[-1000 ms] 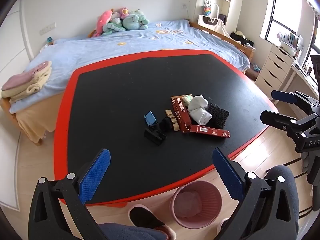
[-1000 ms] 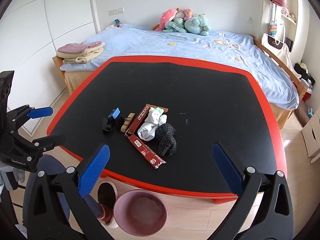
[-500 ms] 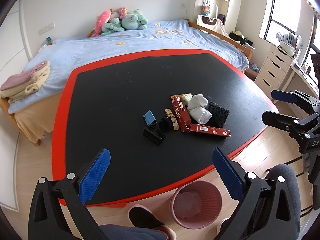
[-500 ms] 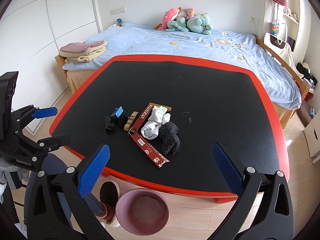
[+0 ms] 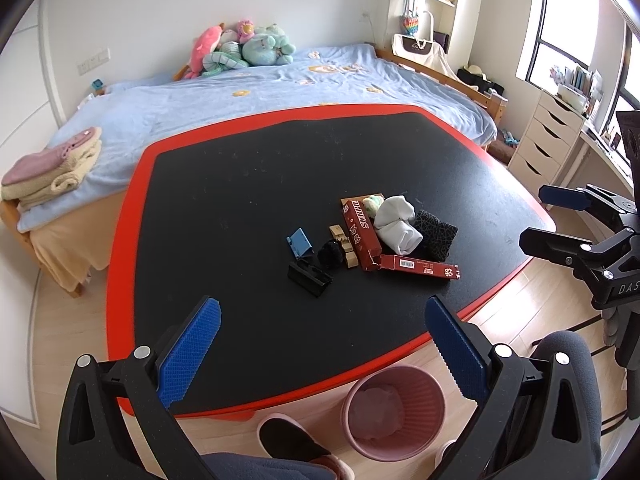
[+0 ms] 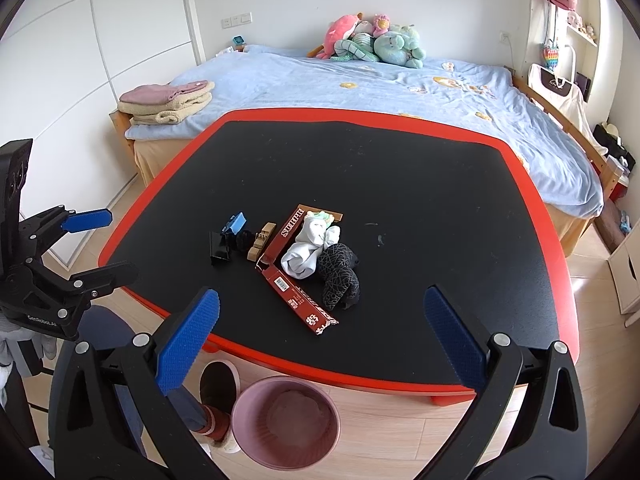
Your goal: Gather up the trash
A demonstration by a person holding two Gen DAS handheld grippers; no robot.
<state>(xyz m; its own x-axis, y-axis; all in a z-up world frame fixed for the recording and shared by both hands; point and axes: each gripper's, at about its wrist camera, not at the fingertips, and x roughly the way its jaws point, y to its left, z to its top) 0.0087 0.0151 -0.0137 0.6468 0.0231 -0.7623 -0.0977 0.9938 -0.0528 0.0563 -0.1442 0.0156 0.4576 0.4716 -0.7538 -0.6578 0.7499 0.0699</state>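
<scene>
A pile of items lies mid-table on the black, red-edged table (image 5: 240, 184): a torn red carton (image 5: 362, 232) (image 6: 298, 292), a white sock (image 5: 396, 224) (image 6: 310, 248), a black mesh sock (image 5: 434, 234) (image 6: 340, 280), wooden clips (image 5: 344, 242) (image 6: 262, 240), a blue clip (image 5: 300, 242) (image 6: 236, 222) and a black clip (image 5: 310, 278) (image 6: 219, 248). A pink waste bin (image 5: 394, 412) (image 6: 286, 420) stands on the floor at the near edge. My left gripper (image 5: 320, 352) and right gripper (image 6: 320, 344) are open and empty, above the near edge.
A bed with a blue cover (image 6: 380, 88), plush toys (image 6: 372, 42) and folded towels (image 6: 168, 100) lies behind the table. White drawers (image 5: 544, 144) stand at the right. A slippered foot (image 5: 288, 440) is beside the bin.
Both grippers have shifted slightly towards the table; the pile sits a little lower in both views. Nothing on the table has moved.
</scene>
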